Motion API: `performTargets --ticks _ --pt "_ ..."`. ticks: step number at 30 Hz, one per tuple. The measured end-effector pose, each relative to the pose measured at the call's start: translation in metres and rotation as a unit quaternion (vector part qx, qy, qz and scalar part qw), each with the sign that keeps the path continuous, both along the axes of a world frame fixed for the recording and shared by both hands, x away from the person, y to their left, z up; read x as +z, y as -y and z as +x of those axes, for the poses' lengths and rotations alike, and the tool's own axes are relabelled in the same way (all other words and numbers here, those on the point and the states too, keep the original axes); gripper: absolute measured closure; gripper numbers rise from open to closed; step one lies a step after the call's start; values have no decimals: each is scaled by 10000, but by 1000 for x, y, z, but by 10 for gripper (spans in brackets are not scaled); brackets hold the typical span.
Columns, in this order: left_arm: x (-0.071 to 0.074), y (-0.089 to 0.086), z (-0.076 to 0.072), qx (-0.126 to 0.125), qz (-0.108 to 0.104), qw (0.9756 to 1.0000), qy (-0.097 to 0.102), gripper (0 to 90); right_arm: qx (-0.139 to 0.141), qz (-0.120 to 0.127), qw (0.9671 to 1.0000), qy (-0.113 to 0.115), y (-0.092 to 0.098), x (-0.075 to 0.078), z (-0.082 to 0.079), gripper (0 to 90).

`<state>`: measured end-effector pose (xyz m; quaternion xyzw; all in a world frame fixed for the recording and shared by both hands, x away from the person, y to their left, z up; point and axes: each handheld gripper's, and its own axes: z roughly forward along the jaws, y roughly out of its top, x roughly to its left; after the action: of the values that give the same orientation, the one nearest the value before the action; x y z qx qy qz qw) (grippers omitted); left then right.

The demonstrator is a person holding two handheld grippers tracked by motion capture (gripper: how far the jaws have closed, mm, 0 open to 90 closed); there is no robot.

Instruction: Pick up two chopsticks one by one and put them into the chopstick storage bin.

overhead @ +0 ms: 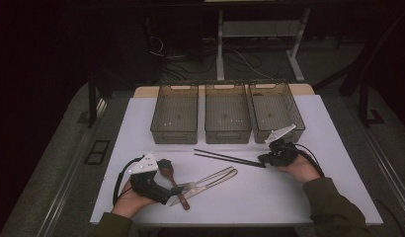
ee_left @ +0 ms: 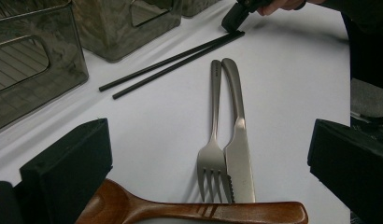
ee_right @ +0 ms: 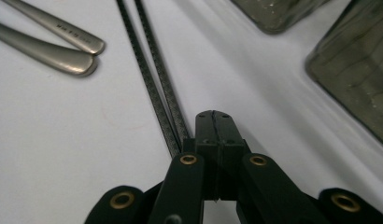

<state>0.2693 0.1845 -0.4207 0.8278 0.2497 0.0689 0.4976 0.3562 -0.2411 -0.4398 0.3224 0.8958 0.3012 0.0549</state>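
Wooden spoon point(ee_left: 189, 211) lies nearest, crosswise between the wide-open jaws of the left gripper point(ee_left: 203, 163), across the tips of the fork point(ee_left: 213, 135) and knife point(ee_left: 237, 140). Beyond them rest the black chopsticks point(ee_right: 154, 79) — the right gripper point(ee_right: 214, 122), jaws pressed together with nothing between them, sits just beside their near end. Three smoky bins point(overhead: 227, 114) line the table's point(overhead: 289, 197) far edge, well apart.

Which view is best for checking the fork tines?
Left gripper view: the fork lies close and sharp beside the knife, tines distinct, tips reaching the wooden spoon. The high view shows the fork small, tines unresolved. The right gripper view catches the handle end.
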Motion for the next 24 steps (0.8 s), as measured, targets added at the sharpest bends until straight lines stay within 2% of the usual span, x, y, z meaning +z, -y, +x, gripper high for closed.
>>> performTargets --ticks 24 --pt "0 1 0 -12 -12 10000 -9 0 471 -9 9987 -198 -6 2 -23 890"
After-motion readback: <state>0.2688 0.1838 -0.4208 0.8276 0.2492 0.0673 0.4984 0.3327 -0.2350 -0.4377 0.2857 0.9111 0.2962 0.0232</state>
